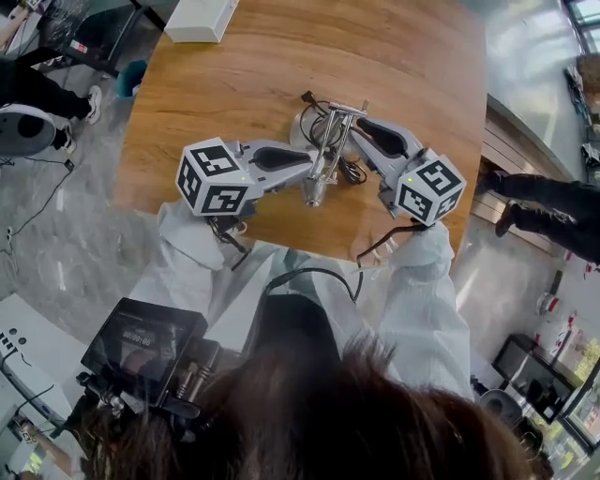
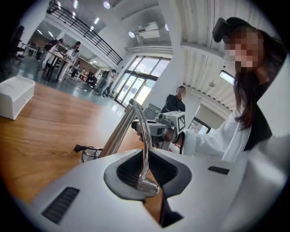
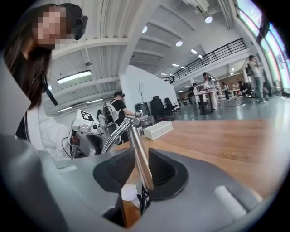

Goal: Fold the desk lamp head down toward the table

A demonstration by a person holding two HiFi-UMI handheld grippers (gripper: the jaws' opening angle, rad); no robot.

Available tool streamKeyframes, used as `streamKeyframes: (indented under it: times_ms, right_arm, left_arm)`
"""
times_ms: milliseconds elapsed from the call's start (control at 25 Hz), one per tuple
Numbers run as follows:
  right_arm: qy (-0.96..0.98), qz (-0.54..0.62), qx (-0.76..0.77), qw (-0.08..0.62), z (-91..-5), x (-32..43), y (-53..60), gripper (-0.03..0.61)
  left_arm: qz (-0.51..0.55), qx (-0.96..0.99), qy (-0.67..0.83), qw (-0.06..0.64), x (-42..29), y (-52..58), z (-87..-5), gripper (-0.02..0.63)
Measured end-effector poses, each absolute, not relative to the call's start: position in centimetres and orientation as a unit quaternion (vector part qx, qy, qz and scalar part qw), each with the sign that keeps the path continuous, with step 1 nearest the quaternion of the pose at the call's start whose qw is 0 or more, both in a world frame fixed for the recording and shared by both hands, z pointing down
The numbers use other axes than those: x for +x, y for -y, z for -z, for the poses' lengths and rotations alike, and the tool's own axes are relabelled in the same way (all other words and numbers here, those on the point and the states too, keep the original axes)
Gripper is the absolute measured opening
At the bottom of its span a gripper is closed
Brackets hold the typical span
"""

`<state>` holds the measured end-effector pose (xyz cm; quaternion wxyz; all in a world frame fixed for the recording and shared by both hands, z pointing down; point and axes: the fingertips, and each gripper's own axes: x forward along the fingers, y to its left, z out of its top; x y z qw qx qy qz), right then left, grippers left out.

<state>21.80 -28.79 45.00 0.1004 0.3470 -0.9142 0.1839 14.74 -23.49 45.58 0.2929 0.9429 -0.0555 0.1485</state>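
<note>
Left gripper (image 2: 145, 165) clamps the desk lamp's (image 1: 328, 141) thin curved neck (image 2: 144, 131) beside the head (image 2: 147, 186), right gripper (image 3: 140, 165) clamps the straight post (image 3: 137, 147); lamp stands on the table (image 1: 281, 66), near its front edge.

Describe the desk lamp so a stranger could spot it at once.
On the round wooden table, near the person's edge, the left tongs and right tongs meet. Both grip the desk lamp, a thin chrome tube frame with a black cord at its base. It is the only shiny metal thing there; the white box at the far edge is blocky.
</note>
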Motion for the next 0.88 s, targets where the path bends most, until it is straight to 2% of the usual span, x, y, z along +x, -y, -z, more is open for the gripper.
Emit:
streamKeyframes:
  times_ms: [80, 200, 280, 320, 400, 560, 880]
  right_arm:
    - [0.897, -0.190, 0.387, 0.098, -44.4, 23.1, 27.6, 0.092]
    - [0.880, -0.174, 0.434, 0.078, -41.7, 23.3, 25.9, 0.083]
    - [0.865, -0.150, 0.475, 0.065, -39.3, 22.7, 25.2, 0.005]
    - [0.858, -0.138, 0.492, 0.060, -38.1, 22.2, 25.0, 0.002]
    - [0.852, -0.116, 0.508, 0.048, -35.4, 20.8, 24.7, 0.002]
    - [0.843, -0.068, 0.532, 0.037, -31.1, 19.2, 24.4, 0.002]
    - [0.828, -0.065, 0.557, 0.027, -29.8, 19.5, 24.0, 0.000]
  left_arm:
    - [-0.141, 0.941, 0.113, 0.285, 12.9, 24.2, -44.4, 0.037]
    - [-0.117, 0.937, 0.254, 0.207, 11.2, 26.8, -40.7, 0.037]
    - [-0.092, 0.930, 0.320, 0.155, 11.5, 27.7, -37.7, 0.037]
    - [-0.081, 0.927, 0.339, 0.140, 11.8, 27.7, -36.4, 0.033]
    - [-0.060, 0.924, 0.356, 0.127, 12.8, 27.6, -34.0, 0.004]
    - [-0.043, 0.925, 0.362, 0.102, 14.4, 26.9, -31.2, 0.003]
    - [-0.041, 0.927, 0.360, 0.095, 15.1, 26.1, -30.2, 0.002]
